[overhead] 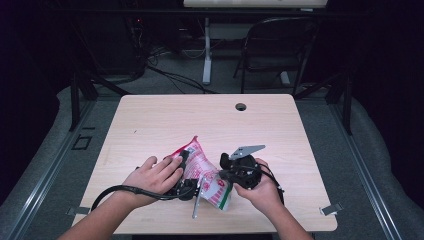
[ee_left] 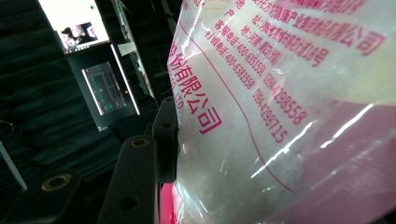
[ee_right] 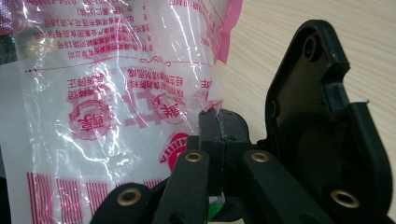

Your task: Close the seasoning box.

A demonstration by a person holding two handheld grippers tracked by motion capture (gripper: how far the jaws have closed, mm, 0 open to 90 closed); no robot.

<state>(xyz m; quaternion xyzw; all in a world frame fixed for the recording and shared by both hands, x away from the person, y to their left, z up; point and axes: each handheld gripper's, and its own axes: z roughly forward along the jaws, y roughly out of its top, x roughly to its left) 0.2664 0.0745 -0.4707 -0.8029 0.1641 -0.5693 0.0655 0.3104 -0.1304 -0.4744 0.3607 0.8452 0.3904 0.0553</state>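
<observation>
- Right gripper (ee_right: 219, 126) pinches the bag (ee_right: 116, 116) edge, clear in its own view.
- Left gripper (overhead: 186, 172) grips the bag too, print up close.
- High view: bag at the table (overhead: 150, 120) front edge, chair (overhead: 277, 45) behind.

The high view is evenly lit from above: the counter (overhead: 150, 120) is bright and pale, while the room around it sinks into near black. Shadows under the hands are soft and short. In the left gripper view the plastic bag (ee_left: 289, 116) is very close, slightly blurred, with white streaks of glare. In the right gripper view the bag's film also glints, and its print is sharp.
</observation>
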